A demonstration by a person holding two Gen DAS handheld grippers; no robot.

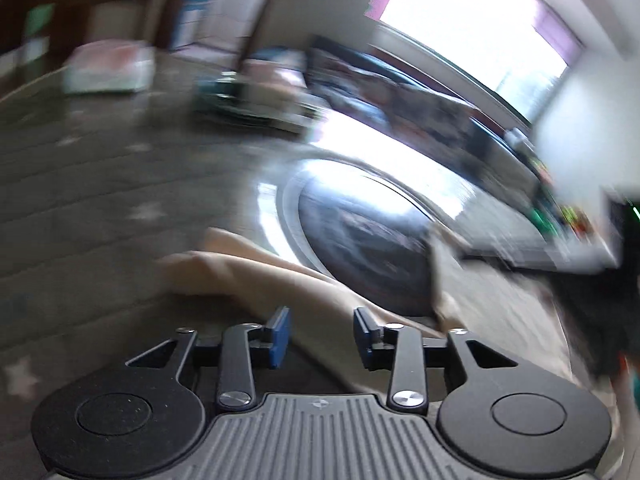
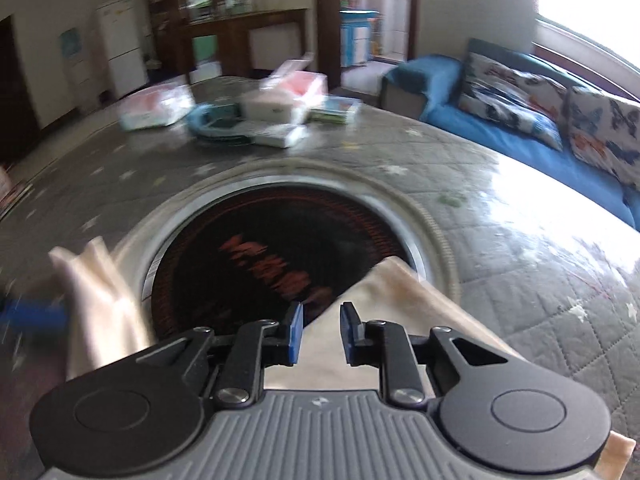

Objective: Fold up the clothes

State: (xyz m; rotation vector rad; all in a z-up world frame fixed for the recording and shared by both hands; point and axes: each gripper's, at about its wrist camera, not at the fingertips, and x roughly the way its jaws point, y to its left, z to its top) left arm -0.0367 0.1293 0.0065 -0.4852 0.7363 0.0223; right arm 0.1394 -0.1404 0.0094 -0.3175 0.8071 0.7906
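Cream cloth (image 2: 404, 300) lies beneath the right gripper's (image 2: 320, 332) parted fingers (image 2: 295, 334).

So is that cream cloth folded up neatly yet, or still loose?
Still loose. The cream cloth lies rumpled over the table's round black inset, one corner peaked, another part bunched at the left. No tidy fold shows.

no lettering reads clearly in either view — motion blur smears it all. orange-red marks sit on the dark round cooktop (image 2: 280, 268) set into the table, at about 12 o'clock from the right gripper's fingers, but they stay illegible — so do the labels on the boxes (image 2: 280, 96) farther back.
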